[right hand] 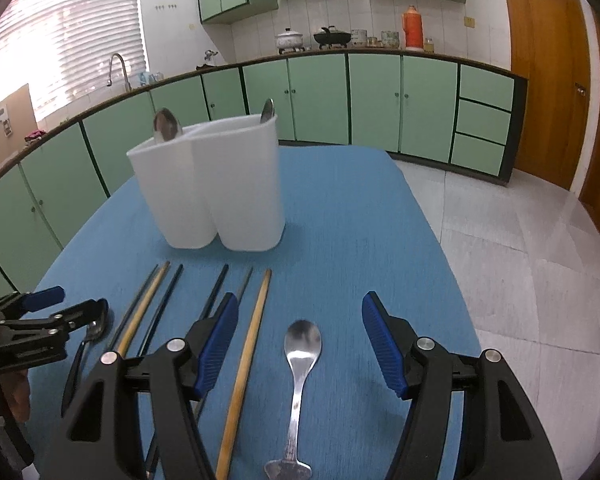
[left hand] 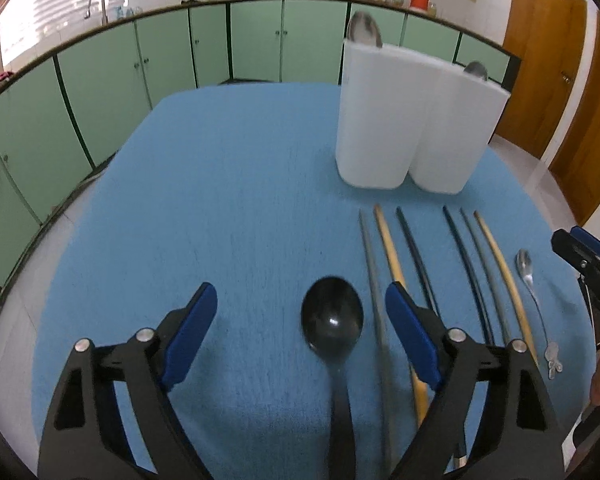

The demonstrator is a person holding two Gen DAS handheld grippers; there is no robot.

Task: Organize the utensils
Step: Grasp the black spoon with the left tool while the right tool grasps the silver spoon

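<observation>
With both claws spread apart, left gripper (left hand: 300, 312) over the black spoon (left hand: 332, 318) and right gripper (right hand: 296, 332) over the metal spoon (right hand: 302, 344), either may snag the chopsticks (right hand: 244, 364) at 9 or 3 o'clock.

Green cabinets (right hand: 374, 100) line the far wall under a counter with a white pot (right hand: 288, 37), black wok (right hand: 332, 37) and orange flask (right hand: 412, 27). Faucet (right hand: 117, 68) far left; wooden door (right hand: 540, 76) right.

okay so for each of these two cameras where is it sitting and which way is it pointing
Left wrist: above the table's near left, facing forward over the black spoon; open left tongs frame it.
Right wrist: near right, over the metal spoon; open right tongs frame it, left tongs at its left edge.
Shared: white holder, chopsticks, blue tablecloth.
</observation>
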